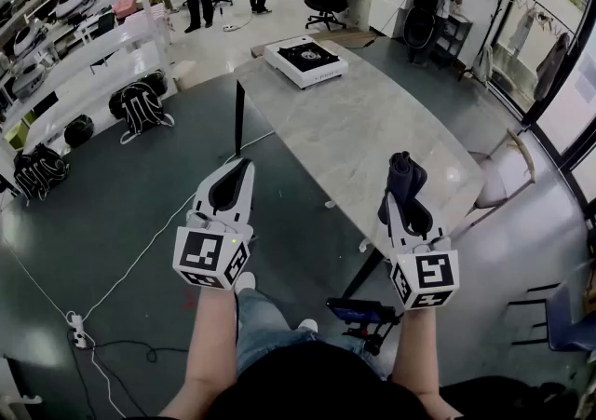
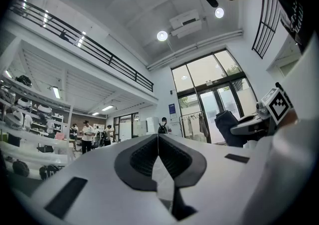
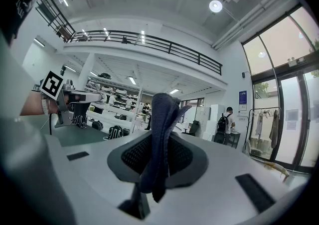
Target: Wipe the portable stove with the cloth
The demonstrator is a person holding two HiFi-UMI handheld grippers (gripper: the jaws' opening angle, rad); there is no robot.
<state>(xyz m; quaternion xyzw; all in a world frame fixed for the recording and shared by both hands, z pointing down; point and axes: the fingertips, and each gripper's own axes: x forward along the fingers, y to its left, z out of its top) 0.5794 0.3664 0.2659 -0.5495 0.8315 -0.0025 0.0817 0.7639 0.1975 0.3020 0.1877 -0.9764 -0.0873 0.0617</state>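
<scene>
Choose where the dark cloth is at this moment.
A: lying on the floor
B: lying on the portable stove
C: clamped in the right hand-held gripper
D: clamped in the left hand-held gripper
C: the right gripper view shows the dark cloth pinched between the jaws of the right hand-held gripper; the left hand-held gripper is shut on nothing.

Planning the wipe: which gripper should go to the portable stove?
The right gripper: it is shut on the dark cloth, by the near end of the table. The left gripper is shut on nothing, over the floor.
</scene>
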